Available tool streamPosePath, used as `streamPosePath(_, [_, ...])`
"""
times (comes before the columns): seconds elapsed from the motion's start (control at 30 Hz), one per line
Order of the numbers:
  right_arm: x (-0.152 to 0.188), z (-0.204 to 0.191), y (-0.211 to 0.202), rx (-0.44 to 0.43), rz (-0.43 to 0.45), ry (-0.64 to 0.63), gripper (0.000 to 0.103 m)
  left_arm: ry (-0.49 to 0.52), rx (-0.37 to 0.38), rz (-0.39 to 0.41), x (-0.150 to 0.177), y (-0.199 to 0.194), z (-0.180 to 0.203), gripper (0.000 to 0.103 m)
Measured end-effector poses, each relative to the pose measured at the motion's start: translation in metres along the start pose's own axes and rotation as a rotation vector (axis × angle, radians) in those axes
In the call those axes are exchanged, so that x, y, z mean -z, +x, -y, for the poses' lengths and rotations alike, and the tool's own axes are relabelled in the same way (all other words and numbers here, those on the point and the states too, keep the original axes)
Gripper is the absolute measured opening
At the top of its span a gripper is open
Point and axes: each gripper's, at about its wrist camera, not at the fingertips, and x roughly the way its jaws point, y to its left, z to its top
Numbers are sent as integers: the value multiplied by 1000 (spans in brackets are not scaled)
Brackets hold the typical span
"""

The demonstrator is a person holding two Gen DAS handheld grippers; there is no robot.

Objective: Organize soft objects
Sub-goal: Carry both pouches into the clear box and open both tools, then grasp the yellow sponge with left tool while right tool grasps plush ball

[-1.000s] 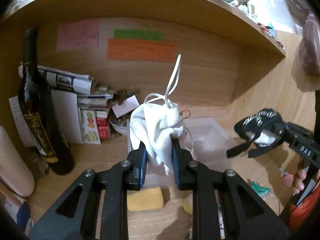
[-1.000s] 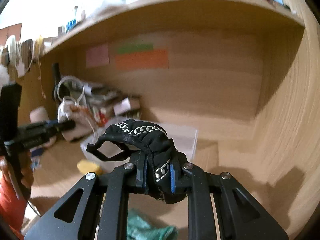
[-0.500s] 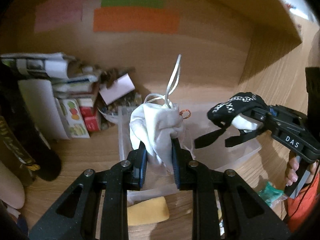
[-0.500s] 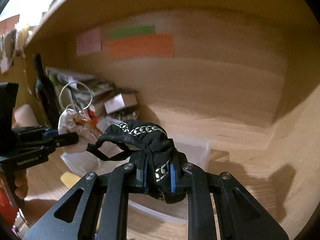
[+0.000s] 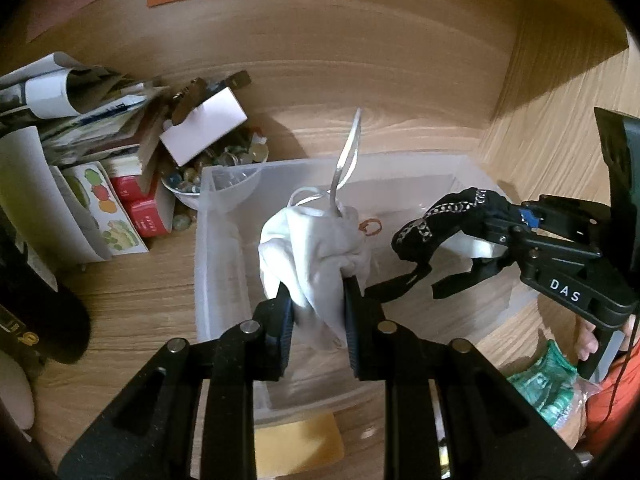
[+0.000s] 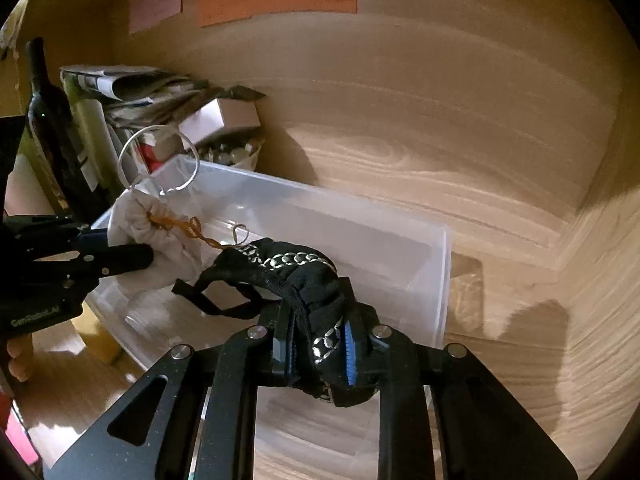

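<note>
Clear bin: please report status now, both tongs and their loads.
Left tongs shut on white pouch. Right tongs shut on black band. Both above clear bin, nothing blocking it.

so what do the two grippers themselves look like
Both are matte black plastic with silver screws and blue-edged finger pads. The right hand-held gripper carries white "DAS" lettering; the left hand-held gripper reads "GenRobot.AI". An orange sleeve shows behind the right one.

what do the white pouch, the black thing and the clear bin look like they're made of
White pouch: soft matte woven cloth, probably cotton; it bunches and creases in the left gripper.
Black item: stretchy knit fabric with a silvery chain-pattern trim, folded limply in the right gripper.
Bin: translucent, slightly frosted plastic; the wood grain shows through it.
</note>
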Motion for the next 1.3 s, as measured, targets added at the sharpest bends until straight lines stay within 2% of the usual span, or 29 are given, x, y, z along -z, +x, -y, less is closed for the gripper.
streamPosePath(0.1, [1, -2, 1, -2, -14, -8, 19, 16, -4, 0, 0, -1, 2, 22])
streamPosePath(0.2, [-1, -4, 4, 9, -17, -14, 27, 14, 1, -6, -2, -2, 1, 27])
streamPosePath(0.27, [-1, -5, 0, 18, -3, -15, 42, 7, -1, -5, -5, -3, -1, 31])
streamPosePath(0.3, [-1, -6, -2, 21, 7, -15, 46, 3, -2, -1, -5, -4, -1, 34])
streamPosePath(0.33, [-1, -6, -6, 23, 19, -15, 51, 0, -5, 5, -5, -8, -1, 39])
streamPosePath(0.43, [-4, -5, -18, 15, 56, -5, 56, -2, -15, 43, -6, -20, -1, 56])
streamPosePath(0.53, [-7, -6, -34, 16, 107, 1, 65, 2, -25, 91, -7, -38, 0, 63])
streamPosePath(0.73, [-11, -7, -69, 19, 204, 7, 67, 14, -43, 180, -10, -76, 4, 77])
streamPosePath(0.8, [-11, -9, -82, 18, 244, 9, 71, 17, -41, 201, -10, -86, 5, 82])
streamPosePath(0.87, [-9, -11, -94, 14, 280, 10, 80, 13, -44, 228, -8, -97, 4, 88])
streamPosePath(0.97, [-5, -19, -111, 2, 320, 4, 81, 8, -53, 257, -5, -109, 5, 94])
streamPosePath(1.1, [3, -30, -121, -21, 330, -2, 81, -3, -61, 273, 4, -120, 3, 102])
streamPosePath(1.3, [24, -46, -109, -84, 270, 22, 81, -14, -78, 218, 27, -116, -6, 102])
